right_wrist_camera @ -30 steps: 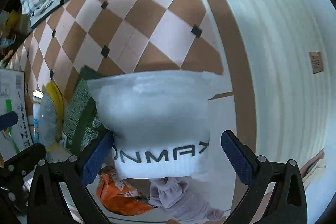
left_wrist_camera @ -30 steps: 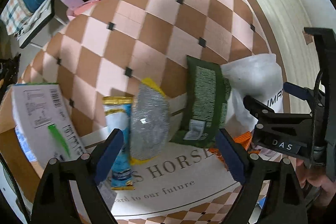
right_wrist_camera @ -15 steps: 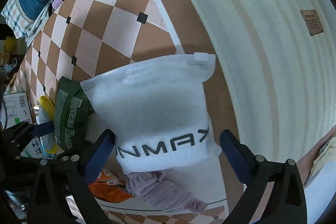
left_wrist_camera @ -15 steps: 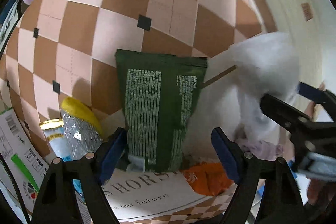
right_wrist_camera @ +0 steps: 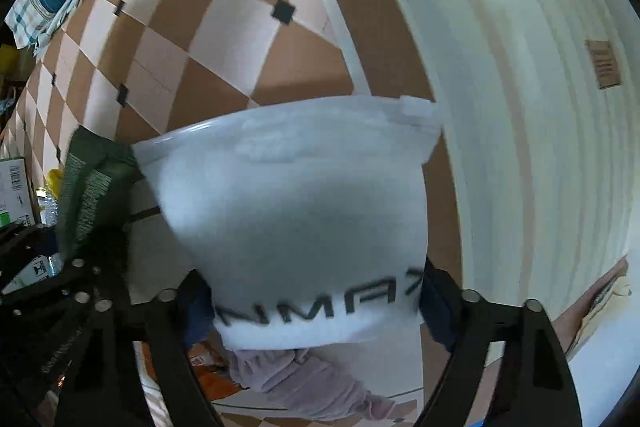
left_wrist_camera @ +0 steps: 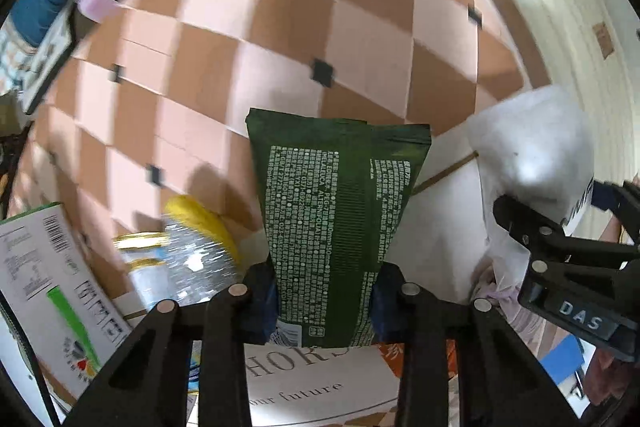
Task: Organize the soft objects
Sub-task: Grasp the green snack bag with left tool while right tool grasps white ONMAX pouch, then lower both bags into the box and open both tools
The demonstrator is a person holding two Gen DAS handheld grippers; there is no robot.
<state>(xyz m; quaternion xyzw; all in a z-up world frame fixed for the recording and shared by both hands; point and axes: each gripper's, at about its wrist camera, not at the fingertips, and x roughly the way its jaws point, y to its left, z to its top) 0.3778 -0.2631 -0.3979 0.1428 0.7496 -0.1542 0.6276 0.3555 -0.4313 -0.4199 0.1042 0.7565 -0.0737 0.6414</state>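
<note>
A dark green pouch [left_wrist_camera: 332, 211] with white print stands upright between the pads of my left gripper [left_wrist_camera: 324, 303]. Its jaws are closing and the pads press on the pouch's two sides. A white padded bag [right_wrist_camera: 296, 219] with black lettering fills the right wrist view. My right gripper [right_wrist_camera: 312, 307] is closing on its lower corners, and both pads touch it. In the left wrist view the same white bag [left_wrist_camera: 532, 155] and the right gripper [left_wrist_camera: 568, 203] show at the right edge. Both grippers point down at the floor.
A clear bottle with a yellow cap [left_wrist_camera: 192, 251], a blue and gold packet [left_wrist_camera: 140, 247] and a white carton [left_wrist_camera: 48, 287] lie left of the pouch. A mauve cloth [right_wrist_camera: 304, 379] and an orange packet [right_wrist_camera: 208, 375] lie below the white bag. A ribbed white wall [right_wrist_camera: 520, 107] runs along the right.
My left gripper moved right from above the bottle to the green pouch, sank and closed on it. My right gripper sank over the white bag and its jaws came in onto it.
</note>
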